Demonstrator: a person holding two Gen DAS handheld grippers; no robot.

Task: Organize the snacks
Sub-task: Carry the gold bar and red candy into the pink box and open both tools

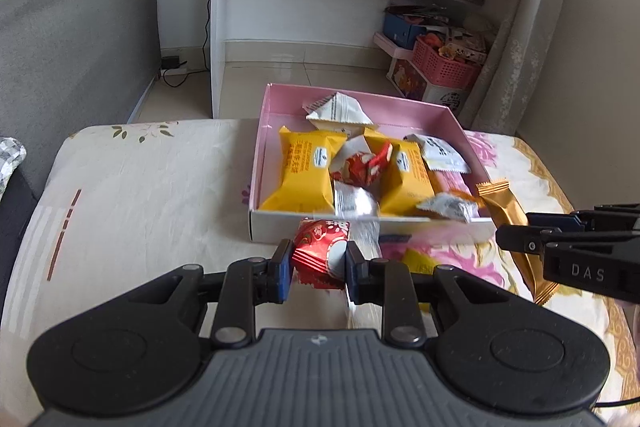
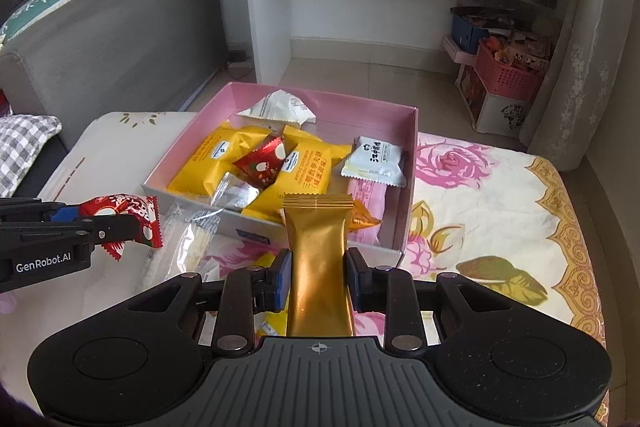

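A pink box holds several snacks: yellow packs, white packets and a red candy. My left gripper is shut on a red snack packet, just in front of the box's near wall. My right gripper is shut on a gold snack bar, whose top end reaches over the box's near edge.
The box sits on a floral cloth-covered table. A clear wrapped snack and a yellow pack lie on the cloth in front of the box. A grey sofa stands left, a white shelf behind, pink baskets on the floor.
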